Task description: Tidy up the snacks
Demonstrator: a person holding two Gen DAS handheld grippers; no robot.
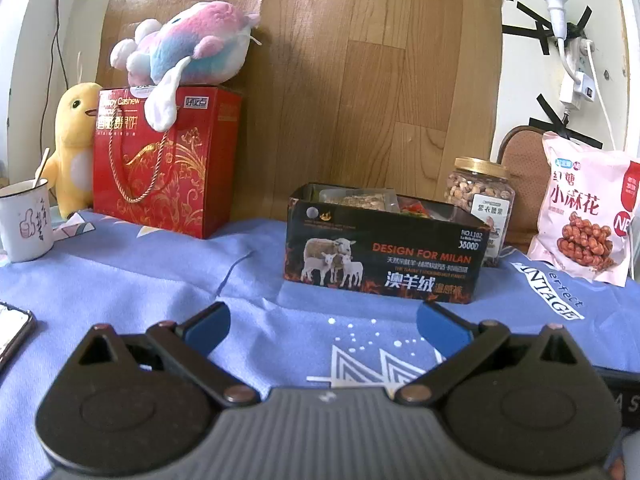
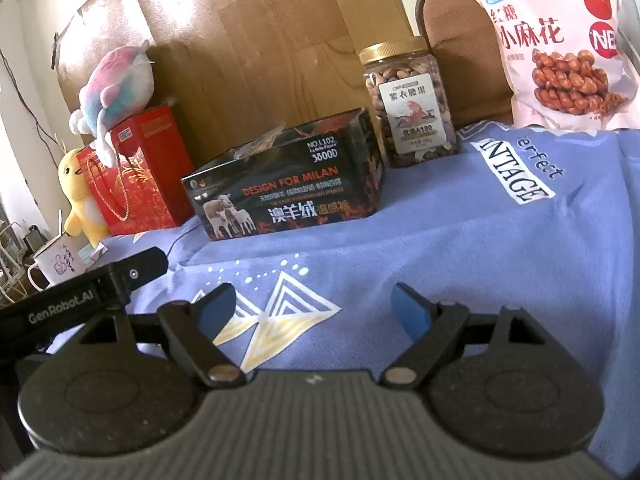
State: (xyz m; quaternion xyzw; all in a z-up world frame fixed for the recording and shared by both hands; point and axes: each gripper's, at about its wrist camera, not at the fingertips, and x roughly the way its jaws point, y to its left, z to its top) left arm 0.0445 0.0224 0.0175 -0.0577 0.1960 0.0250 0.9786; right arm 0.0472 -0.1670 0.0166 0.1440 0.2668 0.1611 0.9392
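An open black box (image 1: 382,258) (image 2: 288,196) printed "DESIGN FOR MILAN" stands on the blue cloth, with snack packets (image 1: 360,200) showing inside it. Right of the box stands a clear jar of nuts (image 1: 482,200) (image 2: 410,108) with a gold lid. A pink bag of twisted snacks (image 1: 582,208) (image 2: 560,44) leans upright at the far right. My left gripper (image 1: 324,326) is open and empty, low over the cloth in front of the box. My right gripper (image 2: 314,308) is also open and empty, nearer the cloth's front, with the left tool (image 2: 80,296) at its left.
A red gift bag (image 1: 160,160) (image 2: 148,168) with a pastel plush (image 1: 192,44) on top stands at the back left beside a yellow plush (image 1: 76,144). A white mug (image 1: 24,220) and a phone (image 1: 10,332) lie at the left. A wooden board (image 1: 360,80) backs the table.
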